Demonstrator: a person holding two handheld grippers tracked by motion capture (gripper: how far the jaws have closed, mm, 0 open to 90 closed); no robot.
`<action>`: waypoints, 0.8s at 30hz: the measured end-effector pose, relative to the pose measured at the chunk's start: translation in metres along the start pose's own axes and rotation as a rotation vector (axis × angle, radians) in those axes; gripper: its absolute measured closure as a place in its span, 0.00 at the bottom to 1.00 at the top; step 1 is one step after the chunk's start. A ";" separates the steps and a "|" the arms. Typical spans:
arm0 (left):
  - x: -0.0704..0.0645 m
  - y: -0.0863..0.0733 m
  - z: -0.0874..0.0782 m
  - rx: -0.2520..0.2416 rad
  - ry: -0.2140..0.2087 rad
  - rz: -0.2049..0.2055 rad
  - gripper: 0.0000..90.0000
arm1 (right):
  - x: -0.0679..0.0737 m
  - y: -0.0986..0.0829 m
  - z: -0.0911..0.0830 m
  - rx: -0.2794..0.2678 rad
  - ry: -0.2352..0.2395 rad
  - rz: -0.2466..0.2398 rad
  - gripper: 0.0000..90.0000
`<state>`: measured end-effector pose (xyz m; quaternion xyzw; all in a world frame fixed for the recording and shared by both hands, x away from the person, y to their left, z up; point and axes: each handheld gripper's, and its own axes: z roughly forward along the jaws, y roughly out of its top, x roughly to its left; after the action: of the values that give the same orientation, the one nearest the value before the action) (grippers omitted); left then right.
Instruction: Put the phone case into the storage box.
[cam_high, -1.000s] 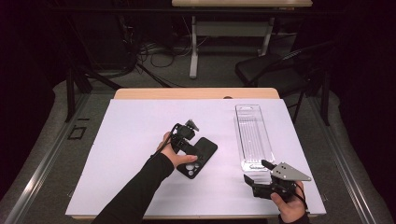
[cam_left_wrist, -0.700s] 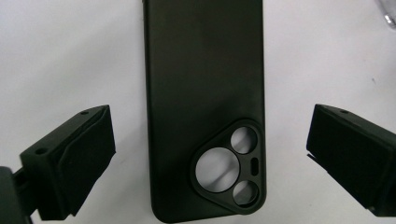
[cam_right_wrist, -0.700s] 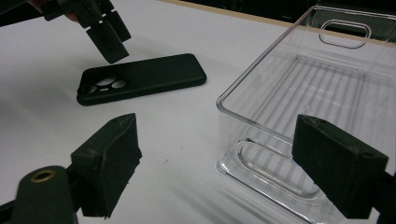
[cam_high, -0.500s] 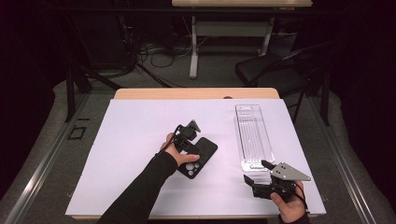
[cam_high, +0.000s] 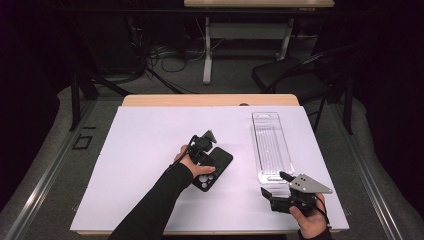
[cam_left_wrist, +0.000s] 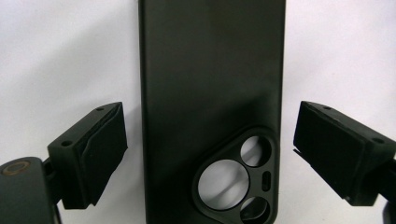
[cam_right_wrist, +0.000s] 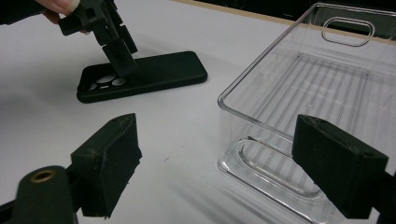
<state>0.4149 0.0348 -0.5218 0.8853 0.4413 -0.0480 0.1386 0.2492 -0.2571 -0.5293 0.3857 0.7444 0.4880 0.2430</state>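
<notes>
The black phone case lies flat, camera cut-outs facing up, near the middle of the white surface, slightly toward its near edge. The left gripper is positioned directly over the case with its jaws apart, one on each long side of the case and neither touching it. The right gripper is positioned near the near-right corner of the surface, jaws apart and holding nothing, just beside the near end of the clear plastic tray along the right edge.
</notes>
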 end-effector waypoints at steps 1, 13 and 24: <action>0.000 0.001 0.001 0.007 0.000 0.001 0.13 | 0.000 0.000 0.000 0.004 0.000 -0.001 0.16; -0.001 0.003 0.007 0.027 0.005 -0.001 0.12 | 0.000 0.000 0.001 0.013 0.005 0.001 0.16; -0.008 0.006 0.012 0.056 0.029 0.018 0.12 | 0.000 -0.001 0.002 0.012 0.005 -0.002 0.16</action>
<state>0.4149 0.0219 -0.5307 0.8934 0.4338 -0.0464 0.1076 0.2503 -0.2567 -0.5309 0.3851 0.7481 0.4845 0.2393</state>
